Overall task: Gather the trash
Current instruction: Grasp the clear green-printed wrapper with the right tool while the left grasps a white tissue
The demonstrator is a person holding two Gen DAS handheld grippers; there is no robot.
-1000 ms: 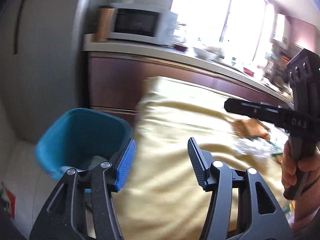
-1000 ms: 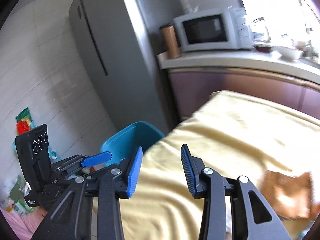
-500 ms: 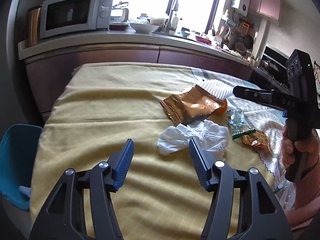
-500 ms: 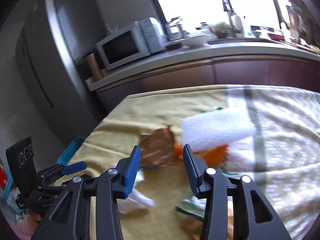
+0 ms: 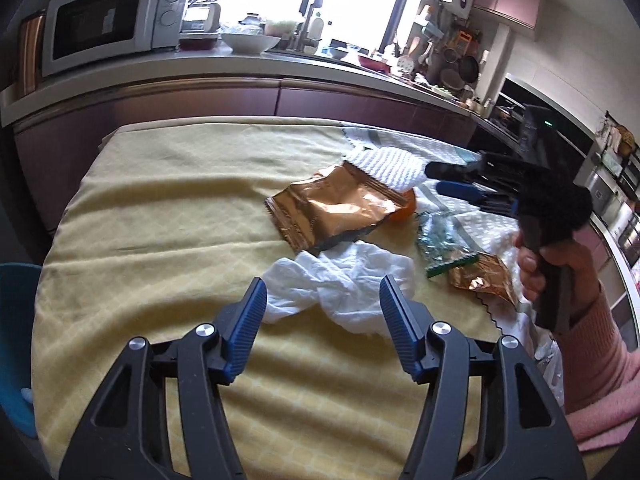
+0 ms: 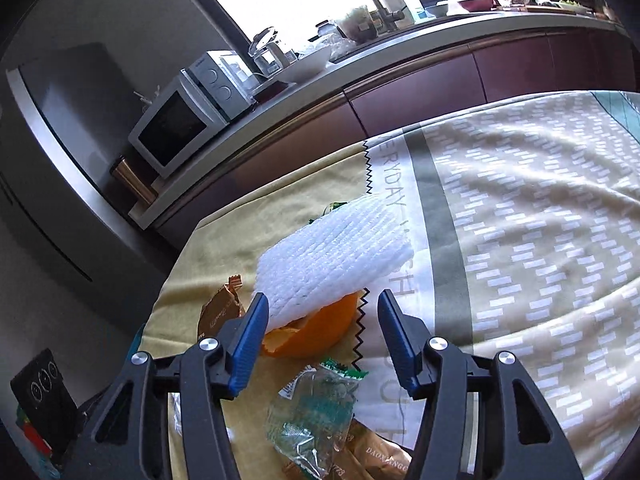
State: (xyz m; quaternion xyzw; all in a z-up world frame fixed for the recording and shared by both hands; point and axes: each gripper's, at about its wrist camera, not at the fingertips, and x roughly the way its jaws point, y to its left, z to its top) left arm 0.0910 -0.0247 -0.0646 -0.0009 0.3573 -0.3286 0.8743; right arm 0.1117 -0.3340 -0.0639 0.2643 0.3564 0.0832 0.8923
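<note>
Trash lies on a yellow tablecloth (image 5: 168, 216). My left gripper (image 5: 322, 308) is open, its jaws on either side of a crumpled white tissue (image 5: 340, 284). Beyond it lie a large copper snack bag (image 5: 332, 208), a white foam net (image 5: 384, 168), a green clear wrapper (image 5: 440, 248) and a small copper wrapper (image 5: 480, 280). My right gripper (image 6: 320, 328) is open just above orange peel (image 6: 316, 332), with the foam net (image 6: 336, 260) resting on it. The green wrapper (image 6: 316, 412) lies under the right gripper.
A blue bin (image 5: 16, 344) stands off the table's left edge. A patterned cloth (image 6: 520, 220) covers the right part of the table. A counter with a microwave (image 5: 100, 20) and dishes runs behind. A grey fridge (image 6: 60, 140) stands at the left.
Both grippers have swung from the blue bin back over the table. The left now hovers at the tissue, the right at the orange peel and foam net. Both stay open.
</note>
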